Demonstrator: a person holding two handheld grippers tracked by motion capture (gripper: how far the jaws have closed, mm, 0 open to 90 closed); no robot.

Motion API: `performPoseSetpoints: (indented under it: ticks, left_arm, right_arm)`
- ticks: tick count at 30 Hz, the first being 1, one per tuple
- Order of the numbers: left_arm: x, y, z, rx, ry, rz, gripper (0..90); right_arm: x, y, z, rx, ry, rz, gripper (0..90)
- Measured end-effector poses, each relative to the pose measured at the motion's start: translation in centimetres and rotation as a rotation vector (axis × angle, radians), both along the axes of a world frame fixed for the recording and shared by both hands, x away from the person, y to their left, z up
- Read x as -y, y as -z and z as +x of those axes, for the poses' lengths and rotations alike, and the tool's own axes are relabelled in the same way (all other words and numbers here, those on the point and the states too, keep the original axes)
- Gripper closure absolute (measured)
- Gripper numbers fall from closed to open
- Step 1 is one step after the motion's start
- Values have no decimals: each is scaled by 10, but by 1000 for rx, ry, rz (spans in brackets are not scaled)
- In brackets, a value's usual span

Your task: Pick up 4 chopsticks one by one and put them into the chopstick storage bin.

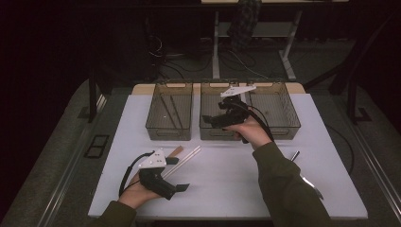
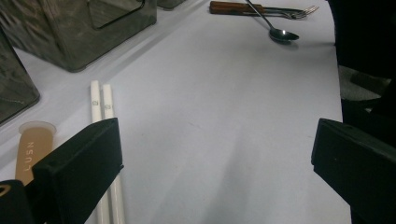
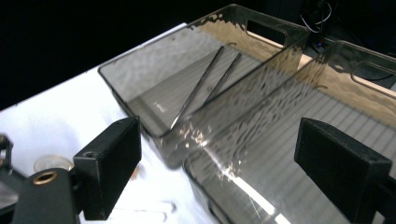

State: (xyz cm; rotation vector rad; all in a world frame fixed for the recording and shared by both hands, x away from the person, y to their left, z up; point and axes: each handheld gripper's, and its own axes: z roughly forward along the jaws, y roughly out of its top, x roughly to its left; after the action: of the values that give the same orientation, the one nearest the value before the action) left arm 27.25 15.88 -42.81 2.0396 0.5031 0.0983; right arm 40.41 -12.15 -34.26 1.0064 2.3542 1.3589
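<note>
**Sorting cutlery into bins: right tool empty over the middle bin**

Dark room, white bench (image 1: pixel 227 179) under the lamp, three smoky clear bins in a row at its far side. My right tool (image 1: pixel 213 119) hangs over the near end of the middle bin (image 1: pixel 222 133), jaws spread wide with nothing between them; in the right gripper view they frame the wall shared with the left bin (image 3: pixel 140 100), where two dark chopsticks (image 3: pixel 205 79) already lie. My left tool (image 1: pixel 183 187) rests low on the near left of the bench, jaws also wide and empty.

The white chopsticks (image 2: pixel 99 105) lie just beside my left tool, next to a tan handle (image 2: pixel 32 144), running diagonally away towards the bins. I judge the left hand far the nearer for those. The spoon (image 2: pixel 279 33), fork (image 2: pixel 303 9) and a wooden-handled piece (image 2: pixel 231 6) lie well apart on the right, closer to my right arm.
</note>
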Motion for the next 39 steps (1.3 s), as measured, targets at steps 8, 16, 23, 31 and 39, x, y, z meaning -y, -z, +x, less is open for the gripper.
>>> performPoseSetpoints:
  ticks: [8,16,23,31,39]
  left_arm:
    - [0,0,0,0,-4,4,6]
    - [0,1,0,-1,-4,8,6]
    - [1,1,1,0,-8,7,6]
    - [1,1,2,-2,-10,13,6]
    - [1,0,1,7,-15,25,7]
  right_arm:
    - [21,5,-21,16,-8,-1,114]
    - [45,17,-42,34,-4,-9,114]
    - [69,32,-58,45,21,-21,114]
    - [98,47,-81,43,43,13,114]
    - [123,55,-98,52,68,32,114]
